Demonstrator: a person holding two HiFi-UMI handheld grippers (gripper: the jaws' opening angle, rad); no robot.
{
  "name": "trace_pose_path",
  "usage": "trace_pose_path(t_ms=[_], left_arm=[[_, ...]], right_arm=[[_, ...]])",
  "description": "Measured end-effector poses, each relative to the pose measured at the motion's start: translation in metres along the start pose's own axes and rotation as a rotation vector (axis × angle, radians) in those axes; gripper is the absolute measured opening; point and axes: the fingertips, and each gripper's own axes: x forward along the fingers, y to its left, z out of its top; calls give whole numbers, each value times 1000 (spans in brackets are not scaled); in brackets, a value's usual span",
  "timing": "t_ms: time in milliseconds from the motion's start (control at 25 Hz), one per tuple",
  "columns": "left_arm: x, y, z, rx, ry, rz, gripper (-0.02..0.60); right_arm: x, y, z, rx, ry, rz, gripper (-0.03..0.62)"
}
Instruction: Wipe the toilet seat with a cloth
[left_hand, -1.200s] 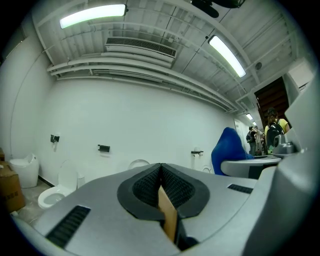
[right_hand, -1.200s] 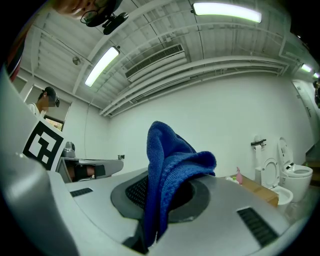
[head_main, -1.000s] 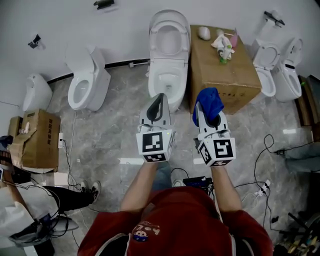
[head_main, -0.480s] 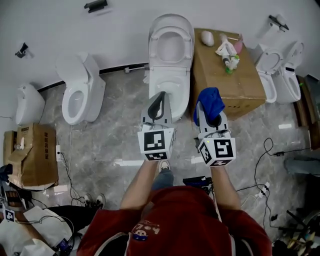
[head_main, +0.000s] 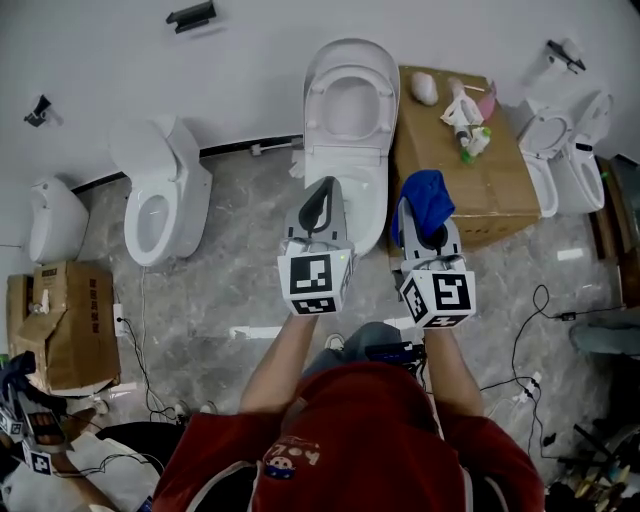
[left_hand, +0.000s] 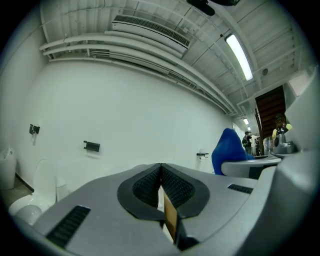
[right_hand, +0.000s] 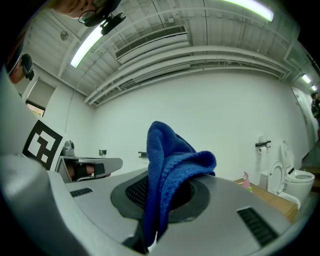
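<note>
The approach is in hand; no wiping yet. The right tool (head_main: 432, 228) is clamped on the blue cloth (head_main: 424, 193), held level above the floor, short of the toilet seat (head_main: 384, 110) at the floor's far edge by the wall. The left tool (head_main: 322, 195) is closed on nothing. Next, I judge, the cloth must tip down onto the seat (both tools point level). The cloth hides the right tool's tips, and neither gripper view shows the seat.
</note>
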Motion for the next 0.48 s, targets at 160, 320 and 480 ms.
trace_pose_path(t_ms=[160, 320, 480], left_arm=[[28, 7, -7, 14, -2, 3, 17], [55, 4, -20, 37, 6, 12, 17], [113, 5, -45, 63, 16, 29, 17]], right_arm=[[24, -18, -9, 5, 5, -10, 60], [44, -43, -23, 12, 13, -15, 60], [96, -85, -53, 23, 37, -2, 60]])
